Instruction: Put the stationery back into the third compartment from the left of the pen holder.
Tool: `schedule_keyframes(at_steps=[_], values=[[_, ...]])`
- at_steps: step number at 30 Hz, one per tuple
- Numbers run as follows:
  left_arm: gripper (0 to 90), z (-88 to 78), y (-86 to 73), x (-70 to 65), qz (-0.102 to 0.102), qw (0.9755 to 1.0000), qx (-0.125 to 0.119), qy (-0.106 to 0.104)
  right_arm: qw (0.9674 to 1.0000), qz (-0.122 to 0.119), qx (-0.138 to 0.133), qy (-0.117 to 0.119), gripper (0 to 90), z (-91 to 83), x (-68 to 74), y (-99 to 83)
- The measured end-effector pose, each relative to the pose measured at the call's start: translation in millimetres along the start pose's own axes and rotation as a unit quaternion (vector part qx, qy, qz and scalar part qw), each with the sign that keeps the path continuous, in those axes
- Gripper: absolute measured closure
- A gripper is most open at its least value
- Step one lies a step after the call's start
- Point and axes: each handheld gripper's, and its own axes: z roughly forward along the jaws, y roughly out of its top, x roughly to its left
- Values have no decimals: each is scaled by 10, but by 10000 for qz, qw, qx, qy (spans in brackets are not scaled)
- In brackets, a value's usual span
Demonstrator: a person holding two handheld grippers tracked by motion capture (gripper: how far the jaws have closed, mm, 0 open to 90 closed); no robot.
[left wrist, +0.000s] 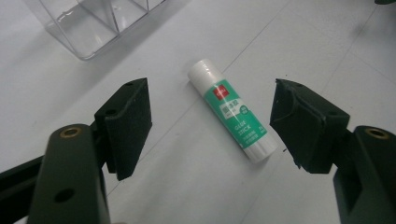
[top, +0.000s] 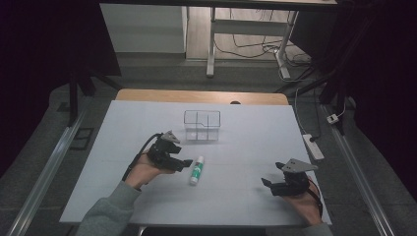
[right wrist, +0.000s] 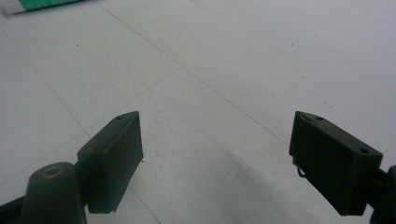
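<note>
Black left gripper wide open, glue stick flat between the fingers (untouched), ready to drop lower, then squeeze; right gripper open, idle.

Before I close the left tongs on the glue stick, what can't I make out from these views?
- Glue stick: small print on its label is too fine to read in the left gripper view; the right gripper view's top edge cuts off most of it.
- Clear organizer: too small in the high view to tell if anything is inside; the left gripper view's top edge crops it.
</note>
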Motion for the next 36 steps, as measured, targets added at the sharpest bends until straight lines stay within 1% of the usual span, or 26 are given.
schedule_keyframes(at_steps=[3, 11, 15, 17, 20, 22, 25, 28, 31, 33, 36], values=[[306, 43, 32, -13, -38, 10000, 41, -19, 10000, -9, -2, 20, 168, 6, -1, -1], [306, 174, 151, -49, -85, 9999, 108, -2, 10000, -25, -11, -17, 169, 2, 7, 0], [306, 281, 200, -73, -86, 9998, 197, -33, 10000, -32, 36, -12, 169, 8, 6, -2], [305, 332, 218, -81, -90, 9997, 248, 6, 10000, -63, 34, -32, 169, 10, 11, 1], [305, 395, 233, -70, -186, 9994, 280, -8, 10000, -70, 32, -43, 169, 6, 20, 4], [304, 439, 234, -70, -217, 9993, 315, 50, 10000, -78, 41, -38, 170, 8, 19, 3], [308, 485, 235, -59, -319, 9989, 333, -11, 9999, -72, 67, -39, 173, 9, 22, 0], [318, 535, 244, -51, -393, 9985, 388, 61, 10000, -72, 47, -49, 174, 2, 21, -1], [324, 593, 257, -55, -412, 9977, 516, 158, 10000, -53, 40, -46, 174, 1, 13, -1], [328, 633, 265, -63, -383, 9972, 600, 215, 10000, -52, 40, -46, 174, 1, 13, -1], [339, 693, 274, -63, -391, 9965, 700, 254, 10000, -50, 51, -45, 175, 1, 24, 0]])
